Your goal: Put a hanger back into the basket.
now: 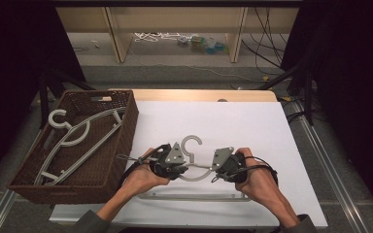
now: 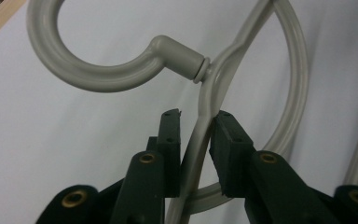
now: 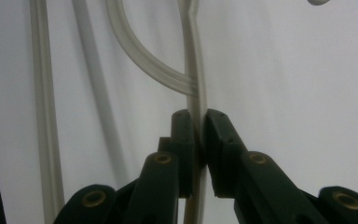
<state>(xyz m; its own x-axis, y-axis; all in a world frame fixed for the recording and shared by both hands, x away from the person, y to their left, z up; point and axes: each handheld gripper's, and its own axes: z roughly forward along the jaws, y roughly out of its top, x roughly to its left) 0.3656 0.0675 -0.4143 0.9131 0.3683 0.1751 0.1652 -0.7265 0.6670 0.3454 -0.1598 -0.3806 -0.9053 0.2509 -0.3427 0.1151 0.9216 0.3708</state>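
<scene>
While both tools grip the same grey hanger, each view gives its own reason for the hold.

High view, hold: the left tool (image 1: 178, 167) and the right tool (image 1: 212, 167) sit at either side of the hanger (image 1: 192, 145) on the white bench (image 1: 252, 131), its hook rising just beyond and between them, its straight bar lying on the person's side of both tools. A grip on each shoulder probably keeps so wide and light a frame level for carrying.

High view, goal: a brown wicker basket (image 1: 126, 131) stands well off to the outer side of the left tool, with other hangers (image 1: 73, 141) already inside, so this one likely follows them.

Left gripper view, grip: the left tool (image 2: 196, 128) has its jaws drawn in on the hanger's (image 2: 200, 107) flat arm just short of the hook's neck; the right-hand pad (image 2: 228, 140) presses it, the left-hand one looks a hair off, so the pinch seems light.

Right gripper view, grip: the right tool (image 3: 196, 123) is pinching the hanger's (image 3: 193, 60) other arm squarely, both pads touching, just short of where the curved inner rib joins.
</scene>
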